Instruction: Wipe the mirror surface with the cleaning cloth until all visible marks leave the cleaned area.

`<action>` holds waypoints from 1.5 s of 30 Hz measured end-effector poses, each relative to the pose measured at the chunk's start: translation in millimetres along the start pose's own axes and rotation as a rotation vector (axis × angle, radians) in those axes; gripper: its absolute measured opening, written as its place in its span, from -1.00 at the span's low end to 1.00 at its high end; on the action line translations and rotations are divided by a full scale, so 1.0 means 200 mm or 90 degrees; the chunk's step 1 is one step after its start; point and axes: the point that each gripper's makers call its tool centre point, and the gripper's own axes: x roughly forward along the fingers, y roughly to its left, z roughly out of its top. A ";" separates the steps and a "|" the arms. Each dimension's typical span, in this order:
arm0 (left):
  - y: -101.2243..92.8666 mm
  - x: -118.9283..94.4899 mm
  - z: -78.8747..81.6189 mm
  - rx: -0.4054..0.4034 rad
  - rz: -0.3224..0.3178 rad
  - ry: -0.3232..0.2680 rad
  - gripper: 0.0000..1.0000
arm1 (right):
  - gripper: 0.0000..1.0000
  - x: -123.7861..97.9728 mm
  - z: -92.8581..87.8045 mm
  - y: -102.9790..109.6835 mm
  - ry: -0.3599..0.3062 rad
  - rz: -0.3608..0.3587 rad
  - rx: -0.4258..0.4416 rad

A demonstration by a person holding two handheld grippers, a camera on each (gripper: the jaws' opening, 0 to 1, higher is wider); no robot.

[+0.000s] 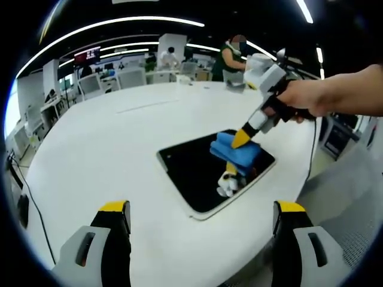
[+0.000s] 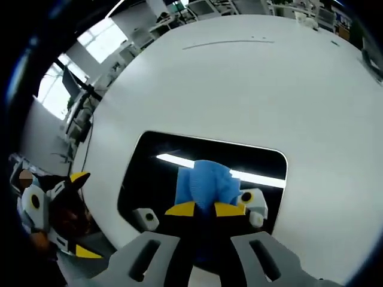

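Observation:
A dark rectangular mirror (image 1: 191, 173) lies flat on the white round table (image 1: 108, 143). The folded blue cleaning cloth (image 1: 236, 154) rests on the mirror's far right part. My right gripper (image 1: 242, 139), held by a hand, comes in from the right and presses down on it. In the right gripper view that gripper (image 2: 205, 209) is shut on the cloth (image 2: 206, 179), its yellow tips pinching the cloth over the mirror (image 2: 152, 173). My left gripper (image 1: 202, 209) stands open just short of the mirror with nothing between its jaws. It appears open beside the table's edge (image 2: 81, 215).
The mirror reflects ceiling lights and the gripper. A black cable (image 1: 27, 191) hangs off the table's left edge. Desks, chairs (image 1: 90, 84) and a person (image 1: 230, 57) stand beyond the far rim. Bare tabletop (image 2: 239, 84) spreads past the mirror.

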 end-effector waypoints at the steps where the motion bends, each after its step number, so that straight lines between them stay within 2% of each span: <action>1: 0.00 0.00 0.00 0.001 0.000 0.001 0.99 | -0.91 0.00 0.00 0.00 0.000 0.000 0.000; 12: -0.01 0.00 0.01 0.020 -0.001 -0.004 0.99 | -0.91 -0.05 -0.03 -0.11 -0.011 -0.033 -0.001; 21: 0.00 0.00 0.01 0.018 -0.002 0.001 0.99 | -0.91 -0.10 -0.06 -0.19 -0.010 -0.052 0.009; 34: -0.01 0.00 0.00 0.015 -0.004 0.007 0.99 | -0.91 -0.13 -0.06 -0.28 -0.006 -0.071 0.016; 39: -0.01 0.00 0.00 0.014 -0.005 0.008 0.99 | -0.91 -0.15 -0.08 -0.34 0.007 -0.099 0.008; 45: -0.01 0.00 0.00 0.014 -0.005 0.006 0.99 | -0.91 -0.15 -0.08 -0.34 -0.001 -0.094 0.014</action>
